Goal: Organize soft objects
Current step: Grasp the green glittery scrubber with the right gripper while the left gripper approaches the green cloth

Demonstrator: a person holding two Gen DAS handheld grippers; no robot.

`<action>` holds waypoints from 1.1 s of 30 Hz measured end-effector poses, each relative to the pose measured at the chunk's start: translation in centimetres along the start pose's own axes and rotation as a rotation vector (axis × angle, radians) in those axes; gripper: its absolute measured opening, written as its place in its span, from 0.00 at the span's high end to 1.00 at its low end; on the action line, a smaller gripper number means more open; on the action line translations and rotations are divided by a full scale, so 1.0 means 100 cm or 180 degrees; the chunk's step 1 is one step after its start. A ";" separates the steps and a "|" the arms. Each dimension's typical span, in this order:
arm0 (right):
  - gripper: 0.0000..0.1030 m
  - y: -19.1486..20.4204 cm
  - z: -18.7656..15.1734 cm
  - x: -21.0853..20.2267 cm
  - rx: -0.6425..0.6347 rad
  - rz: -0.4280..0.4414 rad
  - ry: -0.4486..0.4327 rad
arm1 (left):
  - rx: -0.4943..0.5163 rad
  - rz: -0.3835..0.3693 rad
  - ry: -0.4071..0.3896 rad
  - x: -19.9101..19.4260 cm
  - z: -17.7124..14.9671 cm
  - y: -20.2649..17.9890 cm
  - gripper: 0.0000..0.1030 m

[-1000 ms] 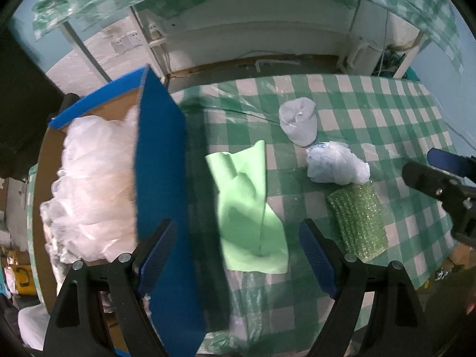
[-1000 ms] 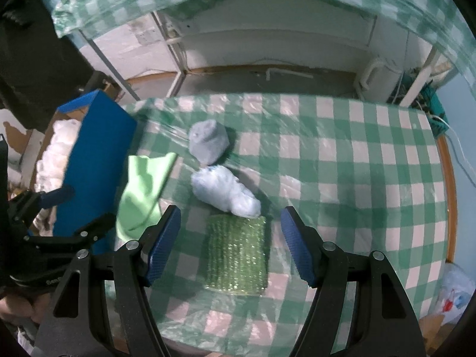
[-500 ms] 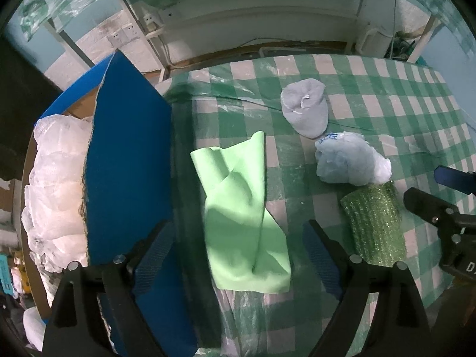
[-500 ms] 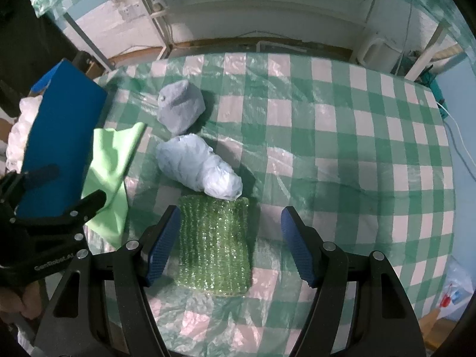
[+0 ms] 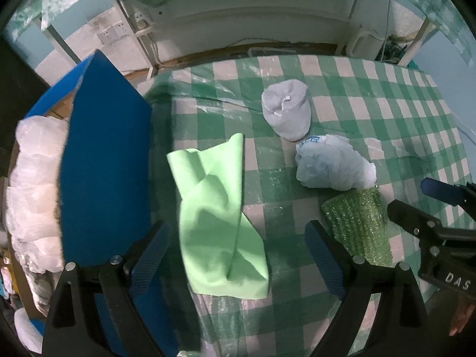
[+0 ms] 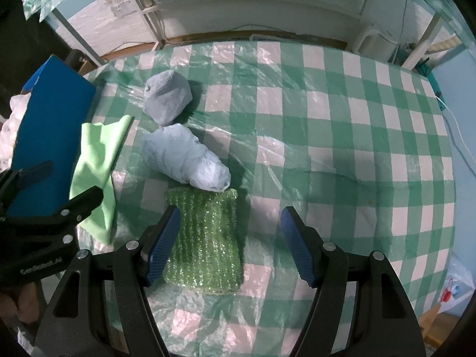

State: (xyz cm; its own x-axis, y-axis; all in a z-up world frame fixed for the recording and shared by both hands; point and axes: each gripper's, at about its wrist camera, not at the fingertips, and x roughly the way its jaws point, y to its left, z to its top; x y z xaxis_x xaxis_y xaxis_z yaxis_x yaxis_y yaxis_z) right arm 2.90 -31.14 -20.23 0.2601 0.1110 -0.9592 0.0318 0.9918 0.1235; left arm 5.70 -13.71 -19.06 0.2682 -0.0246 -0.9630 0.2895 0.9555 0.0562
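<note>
Both grippers held spread over the checked table (image 6: 327,125)
Left gripper (image 5: 238,250) is spread above green cloth (image 5: 214,214) — right gripper (image 6: 230,238) is spread above sparkly green pad (image 6: 205,238), white bag (image 6: 184,157) at 12 o'clock.

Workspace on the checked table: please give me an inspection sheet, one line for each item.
Surface: table under a green and white checked cloth with a clear plastic cover.
Job's things: light green cloth, grey rolled towel, crumpled white plastic bag and green sparkly sponge cloth lie on the table; the bag touches the sponge cloth.
Clutter: blue box at the left edge, holding white plastic wrap.
Grippers: left gripper open above the green cloth; right gripper open above the sponge cloth; neither holds anything.
Cables: white cable past the right edge.
Surroundings: wall sockets and white kettle behind the table.
</note>
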 end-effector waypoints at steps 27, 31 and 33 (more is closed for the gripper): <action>0.26 0.041 -0.015 0.058 -0.0307 -0.0072 0.0402 | -0.0010 0.0048 0.0252 0.034 -0.016 0.019 0.11; 0.26 0.049 -0.015 0.069 -0.0405 -0.0187 0.0437 | -0.0052 0.0000 0.0273 0.037 -0.015 0.024 0.11; 0.36 0.053 -0.016 0.072 -0.0447 -0.0160 0.0439 | -0.0096 -0.0031 0.0283 0.038 -0.012 0.027 0.11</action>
State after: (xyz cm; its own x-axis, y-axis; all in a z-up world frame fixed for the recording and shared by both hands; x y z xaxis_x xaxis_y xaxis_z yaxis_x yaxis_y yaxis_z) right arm 3.42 -25.02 -26.84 0.1265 0.0591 -0.9902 -0.0961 0.9943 0.0470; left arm 6.40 -10.84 -22.88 0.1825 -0.0092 -0.9832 0.2637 0.9638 0.0399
